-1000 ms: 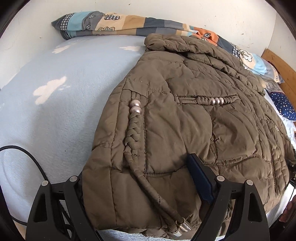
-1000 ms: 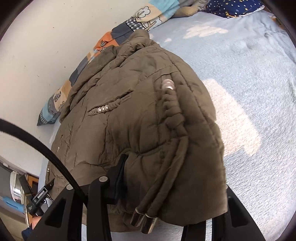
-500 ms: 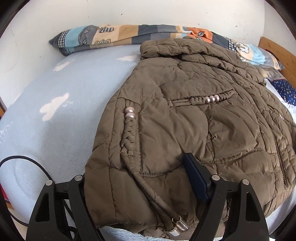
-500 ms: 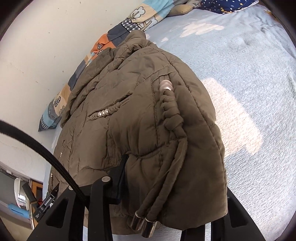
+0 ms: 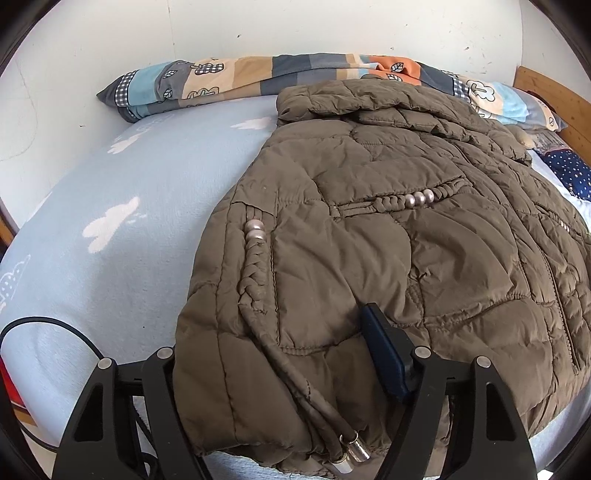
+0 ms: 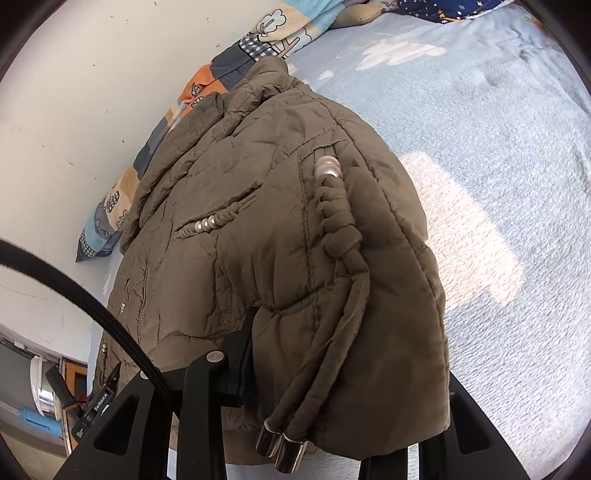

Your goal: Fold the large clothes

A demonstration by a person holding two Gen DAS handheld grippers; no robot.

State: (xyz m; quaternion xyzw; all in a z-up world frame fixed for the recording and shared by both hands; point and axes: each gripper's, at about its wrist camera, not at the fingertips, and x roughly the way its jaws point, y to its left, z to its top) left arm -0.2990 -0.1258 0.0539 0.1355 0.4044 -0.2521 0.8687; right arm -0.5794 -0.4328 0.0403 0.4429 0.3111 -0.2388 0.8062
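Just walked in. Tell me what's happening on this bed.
A person is folding a puffy olive-brown quilted jacket on a light-blue cloud-print bed sheet. The left tongs and right tongs each clamp a bottom corner of the jacket's hem, beside its braided drawcords with metal tips. The collar end lies against a patchwork quilt along the wall.

Our left wrist view sits low at bed edge, close behind jacket [image 5: 388,229] hem, facing wall [image 5: 295,29]. Our right wrist view looks along bed, tilted, equally close. We share jacket, patchwork quilt [image 5: 258,77], wall.
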